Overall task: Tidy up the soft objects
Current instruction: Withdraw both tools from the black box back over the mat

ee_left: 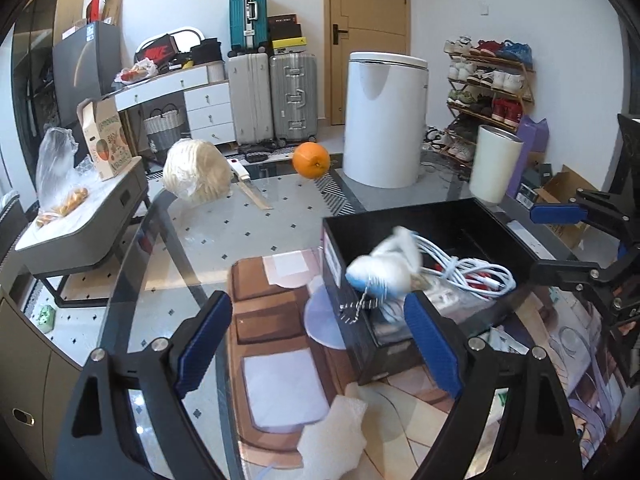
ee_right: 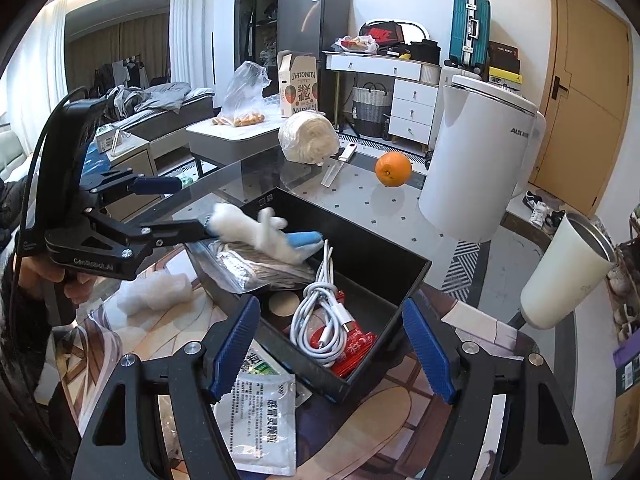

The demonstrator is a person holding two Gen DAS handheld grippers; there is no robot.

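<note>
From your left wrist, your left gripper (ee_left: 316,344) stands wide and empty; the blurred white-and-blue plush toy (ee_left: 384,268) is above the black box's (ee_left: 432,216) near edge, seemingly dropping in. From your right wrist, your right gripper (ee_right: 332,344) gapes empty over the box's near corner, tilted downward; next, probably fetch the foam piece (ee_right: 160,292).

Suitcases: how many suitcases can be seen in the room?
3. A teal suitcase stands on top of two silver ones, the left silver suitcase and the right silver suitcase, against the far wall beside the door. More may be hidden behind the clutter.
</note>
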